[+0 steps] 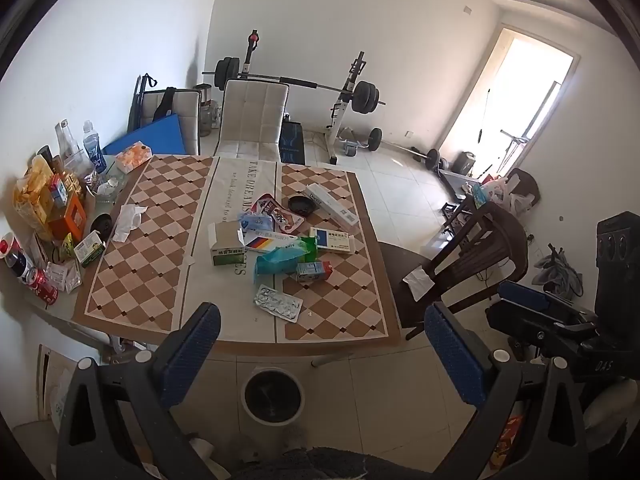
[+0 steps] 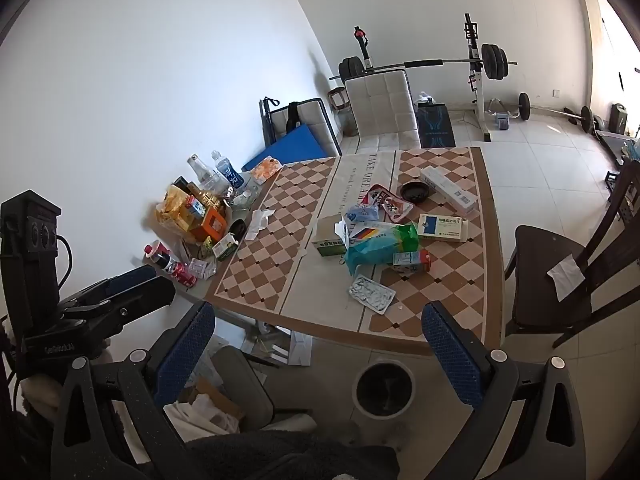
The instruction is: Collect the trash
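Both grippers angled down over the near table (image 1: 240,336) edge. Left gripper (image 1: 320,344) jaws spread wide, nothing between; right gripper (image 2: 318,344) same, above the bin (image 2: 384,388).

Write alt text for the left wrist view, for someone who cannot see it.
A checkered brown-and-cream table holds a central heap of litter: medicine boxes, a silver blister pack, a teal plastic bag. The open left gripper hangs in front, holding nothing, above a round white-rimmed bin on the tiled floor.
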Demonstrator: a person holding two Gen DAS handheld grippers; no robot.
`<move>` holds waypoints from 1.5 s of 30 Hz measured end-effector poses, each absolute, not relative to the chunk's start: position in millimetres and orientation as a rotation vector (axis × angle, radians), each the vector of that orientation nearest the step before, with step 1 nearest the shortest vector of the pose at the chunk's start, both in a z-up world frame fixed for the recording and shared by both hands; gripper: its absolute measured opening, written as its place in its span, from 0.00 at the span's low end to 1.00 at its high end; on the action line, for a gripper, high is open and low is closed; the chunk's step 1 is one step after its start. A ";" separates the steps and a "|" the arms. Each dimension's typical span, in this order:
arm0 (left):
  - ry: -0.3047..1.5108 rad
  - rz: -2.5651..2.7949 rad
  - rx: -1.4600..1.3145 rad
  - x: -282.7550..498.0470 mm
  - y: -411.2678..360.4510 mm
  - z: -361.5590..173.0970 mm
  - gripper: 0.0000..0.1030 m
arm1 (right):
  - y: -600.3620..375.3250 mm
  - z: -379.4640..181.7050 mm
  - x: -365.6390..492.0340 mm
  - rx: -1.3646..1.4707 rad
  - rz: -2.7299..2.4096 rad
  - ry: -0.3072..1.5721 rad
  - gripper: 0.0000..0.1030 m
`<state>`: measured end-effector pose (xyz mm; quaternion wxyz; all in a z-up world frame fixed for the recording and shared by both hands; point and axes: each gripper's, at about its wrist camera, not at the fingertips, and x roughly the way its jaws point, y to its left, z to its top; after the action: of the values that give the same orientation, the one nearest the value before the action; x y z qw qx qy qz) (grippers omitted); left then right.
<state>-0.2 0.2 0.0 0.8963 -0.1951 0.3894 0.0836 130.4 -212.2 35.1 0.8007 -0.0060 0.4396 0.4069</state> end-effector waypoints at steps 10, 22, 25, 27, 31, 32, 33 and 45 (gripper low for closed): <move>0.808 0.175 -0.400 0.2 0.8 -0.1 1.00 | -211.4 35.2 131.4 -0.009 0.874 0.941 1.00; 0.811 0.166 -0.397 1.9 0.0 8.2 1.00 | -210.6 35.9 129.9 -0.009 0.878 0.943 1.00; 0.809 0.165 -0.395 2.7 -2.1 12.9 1.00 | -210.0 35.8 128.9 -0.009 0.879 0.943 1.00; 0.808 0.168 -0.396 2.4 -2.3 13.0 1.00 | -209.7 35.9 128.4 -0.009 0.879 0.943 1.00; 0.807 0.170 -0.394 2.0 -2.7 13.2 1.00 | -209.0 35.6 127.5 -0.008 0.879 0.941 1.00; 0.806 0.169 -0.393 1.2 -4.0 12.5 1.00 | -208.8 35.3 127.6 -0.008 0.879 0.941 1.00; 0.806 0.169 -0.393 1.3 -4.2 13.3 1.00 | -208.8 35.0 127.8 -0.008 0.878 0.941 1.00; 0.802 0.170 -0.392 -0.2 -4.5 13.4 1.00 | -210.3 36.1 126.5 -0.008 0.877 0.940 1.00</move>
<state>-0.2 -4.5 13.4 0.8985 -0.1896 0.3873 0.0819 126.5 -210.3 36.1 0.8003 -0.0039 0.4384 0.4090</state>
